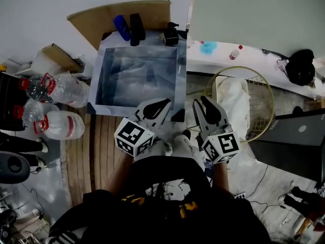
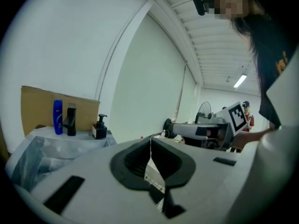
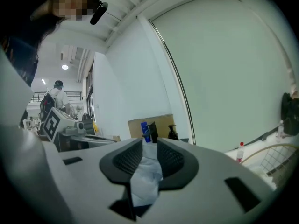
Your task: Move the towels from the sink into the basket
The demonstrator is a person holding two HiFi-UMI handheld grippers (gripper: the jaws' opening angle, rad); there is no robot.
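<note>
Left gripper (image 1: 166, 103) is closed and empty. Right gripper (image 1: 202, 101) has its jaws slightly apart, holding nothing (the sink (image 1: 99, 76) shows through the gap). A white towel (image 1: 232, 101) lies in the basket (image 1: 260, 99) beside the sink.

Glossy plastic film (image 1: 137, 78) lines the sink (image 1: 94, 93); the basket (image 1: 260, 93) is thin wire (metal-looking).

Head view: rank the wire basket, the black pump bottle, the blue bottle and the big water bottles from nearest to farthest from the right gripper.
1. wire basket, just right of the right gripper.
2. black pump bottle, at the back right corner of the sink.
3. blue bottle, back rim, further left.
4. big water bottles, far left beside the sink.
</note>
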